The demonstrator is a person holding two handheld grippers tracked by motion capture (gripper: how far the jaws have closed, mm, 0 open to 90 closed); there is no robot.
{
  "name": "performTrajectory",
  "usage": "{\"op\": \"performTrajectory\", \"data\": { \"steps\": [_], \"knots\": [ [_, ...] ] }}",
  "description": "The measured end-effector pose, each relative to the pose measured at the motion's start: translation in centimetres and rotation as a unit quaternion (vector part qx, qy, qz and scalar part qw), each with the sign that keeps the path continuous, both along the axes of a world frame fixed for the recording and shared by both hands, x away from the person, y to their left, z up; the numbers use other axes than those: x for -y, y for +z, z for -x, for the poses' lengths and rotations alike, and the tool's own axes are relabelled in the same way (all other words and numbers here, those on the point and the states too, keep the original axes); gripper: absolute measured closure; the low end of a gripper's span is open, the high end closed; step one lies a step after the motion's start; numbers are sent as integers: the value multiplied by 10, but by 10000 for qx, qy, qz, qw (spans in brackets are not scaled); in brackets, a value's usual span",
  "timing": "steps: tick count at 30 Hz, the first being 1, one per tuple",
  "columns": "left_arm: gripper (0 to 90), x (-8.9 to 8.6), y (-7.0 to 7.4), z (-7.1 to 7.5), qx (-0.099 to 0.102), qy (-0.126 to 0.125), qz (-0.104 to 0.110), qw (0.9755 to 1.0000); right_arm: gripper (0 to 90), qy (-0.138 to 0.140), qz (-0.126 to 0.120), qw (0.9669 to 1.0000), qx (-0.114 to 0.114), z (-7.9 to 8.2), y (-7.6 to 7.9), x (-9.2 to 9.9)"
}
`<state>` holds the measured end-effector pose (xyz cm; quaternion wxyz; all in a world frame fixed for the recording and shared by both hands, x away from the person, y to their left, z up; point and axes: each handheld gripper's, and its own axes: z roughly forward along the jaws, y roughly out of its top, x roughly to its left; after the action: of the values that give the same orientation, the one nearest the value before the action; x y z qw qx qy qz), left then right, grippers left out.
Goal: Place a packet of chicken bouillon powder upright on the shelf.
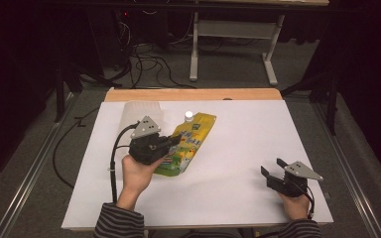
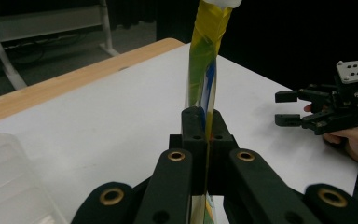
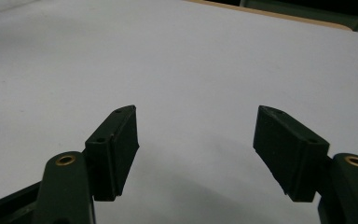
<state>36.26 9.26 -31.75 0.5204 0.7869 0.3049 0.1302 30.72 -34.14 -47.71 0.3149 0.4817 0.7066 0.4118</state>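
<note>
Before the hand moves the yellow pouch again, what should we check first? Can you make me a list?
1. Left gripper shut on the yellow pouch: ok, its jaws pinch the pouch edge tight.
2. White cap on the pouch: ok, it sits on the spout; whether it is screwed tight, cannot tell.
3. Right gripper free to help: ok, jaws wide open with nothing between them, over bare white table.
4. Clear plastic container out of the way: not ok, it sits right beside the left gripper.
5. Pouch lifted off the table: cannot tell from these views.
</note>
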Motion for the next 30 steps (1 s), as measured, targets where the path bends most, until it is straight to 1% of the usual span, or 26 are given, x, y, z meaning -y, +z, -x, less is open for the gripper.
{"op": "performTrajectory", "data": {
  "steps": [3,6,8,11,13,14,19,21,23,25,28,30],
  "knots": [
    [900,-8,5,-2,29,31,-46,10000,314,2,-17,10000,-21,0,0,0],
    [900,-20,9,-4,77,147,34,9999,314,-22,2,10000,-30,0,0,-1],
    [900,-26,10,-5,106,257,25,9996,313,-32,-18,10000,-11,0,0,0],
    [900,-36,13,-7,167,431,38,9989,313,-22,-115,9999,-15,0,0,2],
    [900,-42,15,-9,204,525,44,9984,313,3,-94,10000,-18,0,0,2],
    [900,-45,16,-10,256,588,26,9979,313,14,-71,10000,-23,-1,0,2],
    [900,-56,19,-15,310,750,67,9967,314,-9,-67,10000,-33,-1,0,1],
    [900,-59,20,-17,400,788,21,9961,314,-29,-81,9999,-52,-1,0,2],
    [900,-64,21,-19,484,862,-17,9951,314,-17,-67,10000,-70,-2,0,2],
    [900,-67,21,-21,498,972,-5,9940,314,-9,-49,10000,-61,-1,0,1],
    [900,-73,18,-23,690,1190,3,9905,314,-16,-45,10000,-48,-1,0,1],
    [900,-74,16,-26,696,1241,-111,9898,314,-2,-41,10000,-59,-1,0,1]
  ]
}}
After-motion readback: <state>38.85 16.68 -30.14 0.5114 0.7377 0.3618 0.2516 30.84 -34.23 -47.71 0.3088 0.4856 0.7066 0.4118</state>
